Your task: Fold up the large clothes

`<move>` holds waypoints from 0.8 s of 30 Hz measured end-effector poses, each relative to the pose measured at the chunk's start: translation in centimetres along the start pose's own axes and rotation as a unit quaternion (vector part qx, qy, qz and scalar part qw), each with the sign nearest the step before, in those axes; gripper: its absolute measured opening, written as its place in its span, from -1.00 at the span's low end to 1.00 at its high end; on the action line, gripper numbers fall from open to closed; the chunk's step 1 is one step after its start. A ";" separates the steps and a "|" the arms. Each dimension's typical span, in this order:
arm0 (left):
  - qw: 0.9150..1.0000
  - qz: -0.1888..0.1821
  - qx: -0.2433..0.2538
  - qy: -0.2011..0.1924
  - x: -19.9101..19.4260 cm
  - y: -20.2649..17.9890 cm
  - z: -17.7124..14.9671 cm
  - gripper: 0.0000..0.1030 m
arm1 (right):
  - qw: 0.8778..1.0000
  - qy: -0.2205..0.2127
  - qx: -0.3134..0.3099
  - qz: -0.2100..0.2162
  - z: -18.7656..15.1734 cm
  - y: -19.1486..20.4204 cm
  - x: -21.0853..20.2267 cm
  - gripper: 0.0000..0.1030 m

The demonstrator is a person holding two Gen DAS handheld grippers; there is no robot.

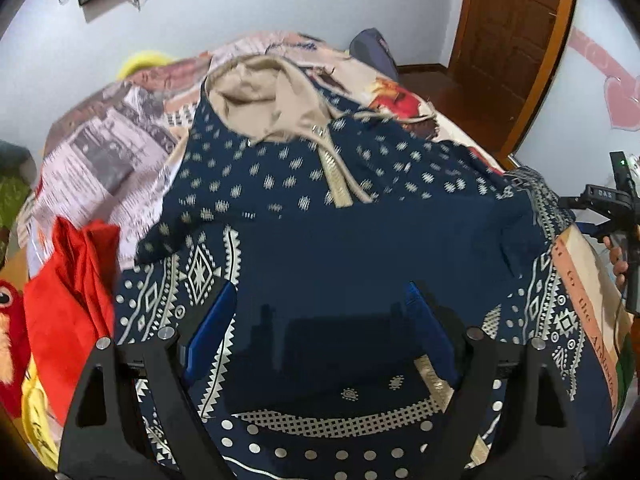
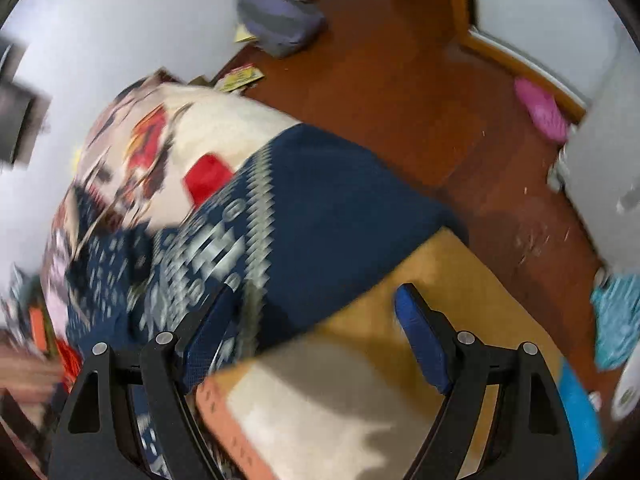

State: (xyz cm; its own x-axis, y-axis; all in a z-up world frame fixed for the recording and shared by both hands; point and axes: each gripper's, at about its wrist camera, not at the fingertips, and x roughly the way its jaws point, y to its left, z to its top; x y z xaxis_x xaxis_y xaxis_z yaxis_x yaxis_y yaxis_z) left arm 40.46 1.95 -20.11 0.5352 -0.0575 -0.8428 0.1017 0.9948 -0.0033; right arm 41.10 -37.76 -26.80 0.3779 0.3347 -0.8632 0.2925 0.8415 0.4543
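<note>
the navy patterned garment (image 1: 332, 248) lies spread over the bed (image 1: 104, 160), its beige-lined hood (image 1: 256, 100) toward 12 o'clock in the left wrist view and a gold zipper (image 1: 336, 176) running down from it. one sleeve is folded across the chest, and the white geometric hem band sits at 6 o'clock. the left gripper (image 1: 320, 316) hangs over the plain navy middle with its blue fingers (image 1: 212, 332) spread wide, nothing clamped between them.

crowding the garment at 9 o'clock is a red cloth (image 1: 68, 284), touching its edge, with a red and yellow plush toy (image 1: 12, 328) just beyond. a dark bag (image 1: 372, 50) sits past the bed at 1 o'clock, and a wooden door (image 1: 516, 32) stands at 2 o'clock. at 3 o'clock a person's hand (image 1: 618, 258) holds the other black gripper body.

the right wrist view is blurred. the right gripper (image 2: 316, 312) has its fingers (image 2: 420, 336) spread wide and apart from any cloth; the garment's edge (image 2: 320, 216) lies at 10 o'clock, and bedcover shows between them. on the wooden floor (image 2: 400, 88) are a pink object (image 2: 540, 110) at 2 o'clock and a teal cloth (image 2: 616, 316) at 3 o'clock.
</note>
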 end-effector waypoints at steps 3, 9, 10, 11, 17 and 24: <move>1.000 0.005 -0.008 0.005 0.4 0.8 -0.2 0.66 | 1.000 -0.014 0.023 -0.011 1.3 -0.3 1.0 0.61; 1.000 0.023 -0.004 0.000 -0.3 1.9 -0.5 0.66 | 0.995 -0.047 0.056 -0.064 3.1 0.4 2.1 0.17; 1.000 0.025 -0.003 -0.001 -0.4 2.0 -0.5 0.67 | 0.994 -0.057 0.044 -0.076 3.2 1.1 1.8 -0.17; 1.000 0.027 -0.002 -0.002 -0.5 2.1 -0.5 0.67 | 0.994 -0.068 0.027 -0.086 3.2 1.9 1.4 -0.38; 0.999 0.041 0.000 -0.010 -1.4 2.6 -0.4 0.66 | 0.993 -0.113 -0.027 -0.029 2.7 5.9 -3.1 -0.85; 0.998 0.046 0.010 -0.029 -3.4 2.1 -0.4 0.66 | 0.972 -0.173 -0.156 0.038 0.8 15.0 -10.3 -0.86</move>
State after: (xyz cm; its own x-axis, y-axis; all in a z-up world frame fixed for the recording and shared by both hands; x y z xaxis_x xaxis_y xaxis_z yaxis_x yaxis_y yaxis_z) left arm 38.53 4.29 -17.46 0.5906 0.0284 -0.8065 0.0673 0.9942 0.0843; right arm 42.29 -28.89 -10.94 0.6766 0.2834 -0.6796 -0.0082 0.9258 0.3779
